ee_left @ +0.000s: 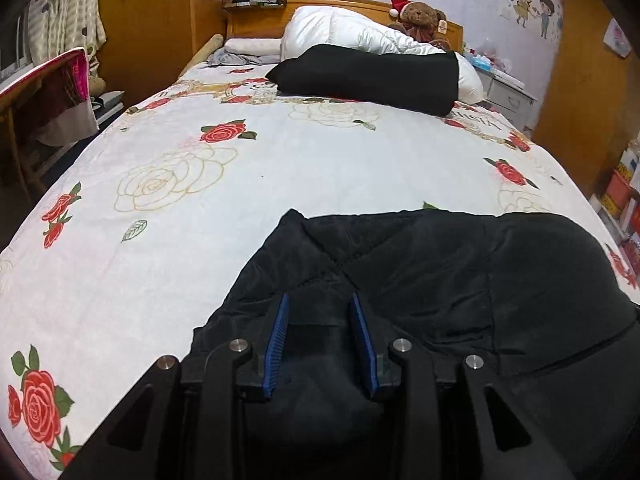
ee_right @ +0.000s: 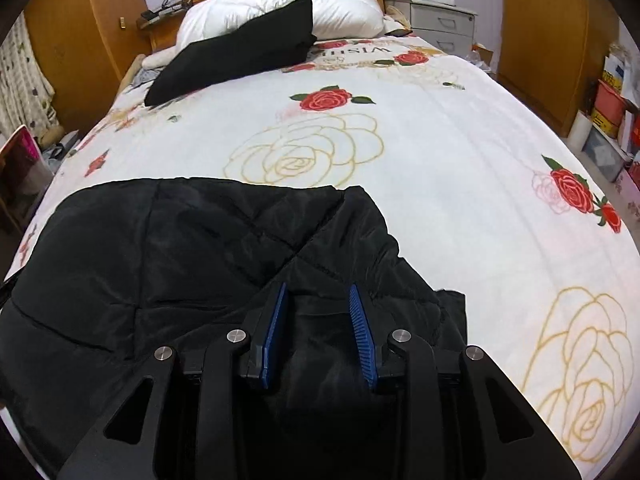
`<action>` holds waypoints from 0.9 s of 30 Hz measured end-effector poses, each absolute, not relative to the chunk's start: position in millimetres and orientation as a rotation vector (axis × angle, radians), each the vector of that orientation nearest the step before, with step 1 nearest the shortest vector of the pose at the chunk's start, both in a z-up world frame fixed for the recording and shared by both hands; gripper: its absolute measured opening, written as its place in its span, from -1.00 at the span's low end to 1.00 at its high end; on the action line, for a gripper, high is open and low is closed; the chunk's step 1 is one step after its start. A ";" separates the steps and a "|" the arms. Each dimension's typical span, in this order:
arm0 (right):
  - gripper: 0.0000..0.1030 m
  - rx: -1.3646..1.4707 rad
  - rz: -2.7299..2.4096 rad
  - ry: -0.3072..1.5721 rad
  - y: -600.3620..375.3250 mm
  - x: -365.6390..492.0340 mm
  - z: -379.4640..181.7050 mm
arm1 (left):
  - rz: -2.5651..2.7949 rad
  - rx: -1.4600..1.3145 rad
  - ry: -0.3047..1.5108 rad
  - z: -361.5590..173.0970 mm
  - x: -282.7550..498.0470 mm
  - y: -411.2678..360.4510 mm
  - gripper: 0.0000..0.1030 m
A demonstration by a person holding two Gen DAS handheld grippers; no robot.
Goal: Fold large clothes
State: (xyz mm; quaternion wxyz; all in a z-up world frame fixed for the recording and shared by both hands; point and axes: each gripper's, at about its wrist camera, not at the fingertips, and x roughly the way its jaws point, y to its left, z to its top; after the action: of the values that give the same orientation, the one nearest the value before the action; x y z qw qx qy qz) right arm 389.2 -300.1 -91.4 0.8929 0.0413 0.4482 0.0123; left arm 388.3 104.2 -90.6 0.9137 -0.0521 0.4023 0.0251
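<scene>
Left gripper [ee_left: 320, 300] over the jacket's [ee_left: 440, 272] left edge, blue pads [ee_left: 280, 336] apart at a middling gap, fabric bulging up between them near the base; gripped or only resting on it, cannot tell. Black quilted jacket bunched at the near end of the bed [ee_left: 280, 160], on the rose-print sheet, well apart from the folded black item [ee_left: 368, 76] by the white duvet [ee_left: 352, 32] near the headboard. Right gripper [ee_right: 318, 298] over the jacket's right edge, same middling gap, cloth mounded between the pads [ee_right: 362, 328]; hold also unclear. Padded and puffy, likely light but bulky; shiny shell probably slick, so prone to slipping from a shallow pinch. Soft, no stiffness, springs back after pressing. Best taken deep at a stitched seam or hem corner, both sides level.
</scene>
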 end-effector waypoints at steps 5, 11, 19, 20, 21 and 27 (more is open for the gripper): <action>-0.38 0.113 0.034 0.919 -305.4 393.8 -103.0 | 0.042 -0.142 0.813 -101.6 394.0 106.8 -0.31; -0.38 0.119 0.032 0.930 -306.0 395.8 -101.6 | 0.045 -0.136 0.834 -101.8 399.2 105.0 -0.32; -0.33 0.187 0.072 0.903 -320.6 361.1 -43.2 | 0.019 -0.173 0.844 -55.4 373.2 123.5 -0.32; -0.33 0.199 0.090 0.887 -322.7 349.4 -36.0 | 0.016 -0.172 0.815 -48.5 361.2 128.1 -0.32; -0.33 0.203 0.111 0.869 -324.1 336.0 -30.3 | 0.016 -0.170 0.797 -45.0 351.0 132.2 -0.32; -0.40 0.211 0.121 0.972 -324.4 322.3 -70.2 | 0.000 -0.188 0.880 -83.0 332.0 144.3 -0.31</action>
State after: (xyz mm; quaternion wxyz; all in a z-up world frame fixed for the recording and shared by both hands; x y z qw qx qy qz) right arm 322.3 -324.4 -70.2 0.8771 0.1013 0.4658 0.0581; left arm 332.0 144.3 -83.0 0.9005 -0.0910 0.4252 0.0000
